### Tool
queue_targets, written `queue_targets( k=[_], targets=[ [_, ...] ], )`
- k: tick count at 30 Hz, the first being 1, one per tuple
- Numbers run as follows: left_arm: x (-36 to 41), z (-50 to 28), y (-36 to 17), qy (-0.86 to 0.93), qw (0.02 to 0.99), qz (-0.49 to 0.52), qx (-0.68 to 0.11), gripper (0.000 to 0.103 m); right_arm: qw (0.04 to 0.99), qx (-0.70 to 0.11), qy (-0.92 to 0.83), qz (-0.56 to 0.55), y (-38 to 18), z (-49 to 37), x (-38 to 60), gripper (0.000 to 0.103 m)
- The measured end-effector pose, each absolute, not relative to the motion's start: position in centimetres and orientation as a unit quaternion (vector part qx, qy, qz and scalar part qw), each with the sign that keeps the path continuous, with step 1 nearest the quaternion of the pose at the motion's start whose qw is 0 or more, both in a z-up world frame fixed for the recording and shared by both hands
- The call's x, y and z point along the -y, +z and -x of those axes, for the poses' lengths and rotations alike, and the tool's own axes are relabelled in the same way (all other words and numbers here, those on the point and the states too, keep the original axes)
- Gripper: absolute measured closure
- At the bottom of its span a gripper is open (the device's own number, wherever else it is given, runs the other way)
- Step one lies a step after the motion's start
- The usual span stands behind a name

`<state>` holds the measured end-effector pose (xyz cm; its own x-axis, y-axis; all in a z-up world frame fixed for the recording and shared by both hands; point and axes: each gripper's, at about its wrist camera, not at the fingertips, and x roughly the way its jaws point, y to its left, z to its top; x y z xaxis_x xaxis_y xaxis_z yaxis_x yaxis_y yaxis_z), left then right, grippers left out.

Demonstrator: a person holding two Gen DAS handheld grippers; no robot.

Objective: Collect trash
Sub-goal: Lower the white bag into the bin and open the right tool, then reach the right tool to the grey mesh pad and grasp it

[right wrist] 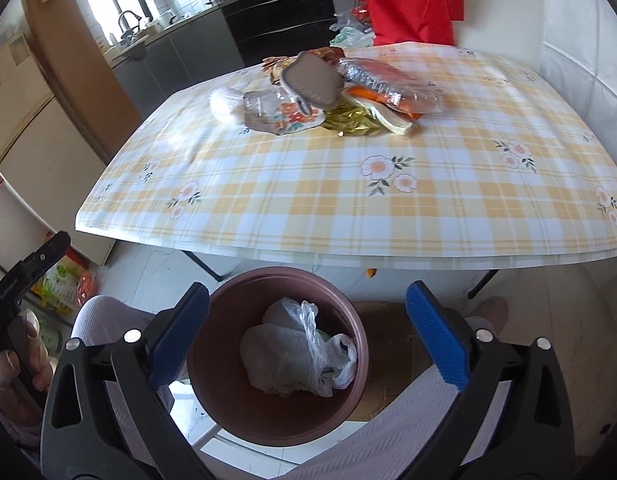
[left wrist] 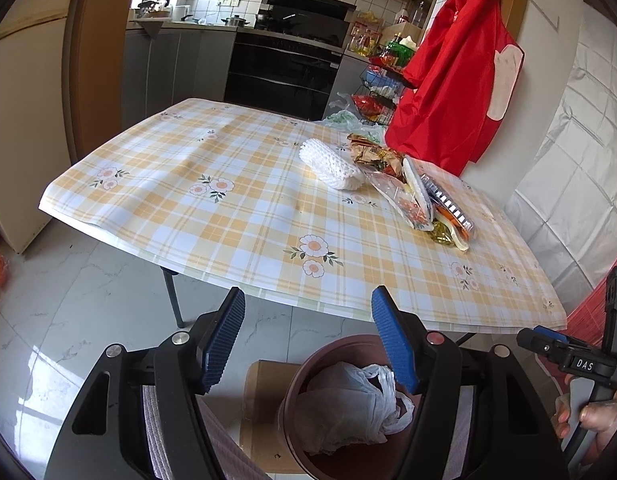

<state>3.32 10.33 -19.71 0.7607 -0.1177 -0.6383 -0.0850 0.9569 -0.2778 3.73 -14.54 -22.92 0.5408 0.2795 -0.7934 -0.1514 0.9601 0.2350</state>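
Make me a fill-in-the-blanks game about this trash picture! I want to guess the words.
1. The crumpled white plastic bag lies inside the brown ____.
2. The pile of wrappers sits on the ____ with the checked flower cloth.
3. The right gripper has its jaws ____, with nothing between its pads.
4. The coat hanging behind the table is ____.

Missing words: bin; table; open; red
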Motion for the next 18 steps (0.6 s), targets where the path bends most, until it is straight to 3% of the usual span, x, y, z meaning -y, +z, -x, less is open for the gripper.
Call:
queue_targets(
  k=[18],
  targets=[
    [-10.9, -9.4, -20.4, -0.010, 0.929, 0.128, -0.348, 0.039, 0.896, -0.430, 0.109, -0.034, -21.2, -11.5, 15.3, 0.009]
  ],
)
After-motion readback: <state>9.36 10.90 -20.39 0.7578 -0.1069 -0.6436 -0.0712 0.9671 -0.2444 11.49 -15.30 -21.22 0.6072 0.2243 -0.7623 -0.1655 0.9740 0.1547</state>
